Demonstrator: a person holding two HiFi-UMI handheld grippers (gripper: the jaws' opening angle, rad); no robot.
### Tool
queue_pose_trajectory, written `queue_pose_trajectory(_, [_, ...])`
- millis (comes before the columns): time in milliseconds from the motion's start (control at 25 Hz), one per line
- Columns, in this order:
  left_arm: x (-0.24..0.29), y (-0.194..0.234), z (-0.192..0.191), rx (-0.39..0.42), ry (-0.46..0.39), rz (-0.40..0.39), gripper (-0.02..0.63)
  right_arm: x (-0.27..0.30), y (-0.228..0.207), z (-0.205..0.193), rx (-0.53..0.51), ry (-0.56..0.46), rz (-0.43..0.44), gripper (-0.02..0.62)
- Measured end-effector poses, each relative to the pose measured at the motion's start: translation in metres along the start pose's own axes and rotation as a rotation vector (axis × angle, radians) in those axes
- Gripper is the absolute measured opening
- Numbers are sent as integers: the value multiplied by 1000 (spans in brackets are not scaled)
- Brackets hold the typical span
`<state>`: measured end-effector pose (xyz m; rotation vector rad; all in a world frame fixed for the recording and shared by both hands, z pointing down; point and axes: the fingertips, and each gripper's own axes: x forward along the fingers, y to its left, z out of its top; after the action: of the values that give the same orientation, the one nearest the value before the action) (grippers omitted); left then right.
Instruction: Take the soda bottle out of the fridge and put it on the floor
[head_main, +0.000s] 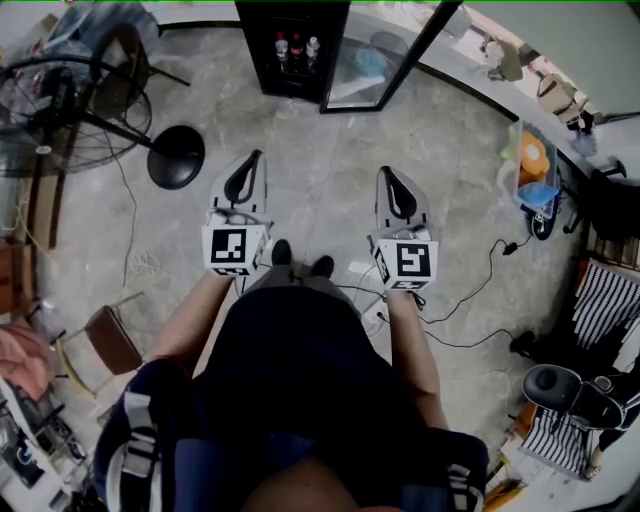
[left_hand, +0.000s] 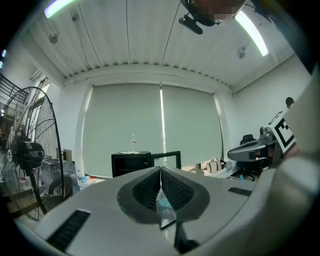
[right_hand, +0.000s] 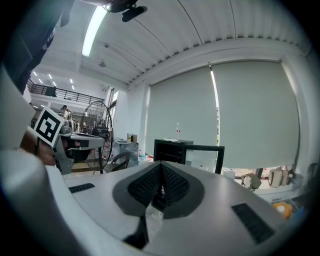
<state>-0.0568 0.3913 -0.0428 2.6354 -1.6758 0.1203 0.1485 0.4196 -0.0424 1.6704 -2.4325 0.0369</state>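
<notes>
1. The left gripper (head_main: 256, 156) is held above the grey floor (head_main: 330, 190), its jaws pressed together with nothing between them.
2. The right gripper (head_main: 386, 172) is held beside it, jaws likewise closed and empty.
3. Three small bottles (head_main: 297, 48) are seen standing inside the black fridge (head_main: 262, 45), well ahead of both grippers; its glass door (head_main: 365, 60) is swung open.

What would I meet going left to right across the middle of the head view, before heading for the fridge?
Standing fan → its round black base → left gripper → right gripper → striped cloth.
</notes>
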Motion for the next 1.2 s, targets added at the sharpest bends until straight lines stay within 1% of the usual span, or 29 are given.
queue_pose_trajectory(520, [5,-3,-1,1,-7,-8,31,0,-5,-3,3,8,18,18])
queue_pose_trajectory(640, [7,-5,0,-5,-7,-20,43,-1,-5,-4,6,9,27,18])
queue_pose_trajectory(760, [12,-8,-1,-11,5,-31,129,-1,-8,-5,12,10,36,18])
queue_pose_trajectory(840, [16,-10,-1,-9,7,-32,157,-1,-10,-6,18,12,45,18])
queue_pose_trajectory(1080, [28,-22,-6,-16,16,-48,288,-4,-19,-11,29,3,71,18])
queue_pose_trajectory(1120, [30,-25,-6,-19,19,-49,301,-5,-22,-12,31,2,74,18])
queue_pose_trajectory(1200, [36,-28,-7,-24,22,-44,306,-7,-27,-14,35,-2,83,18])
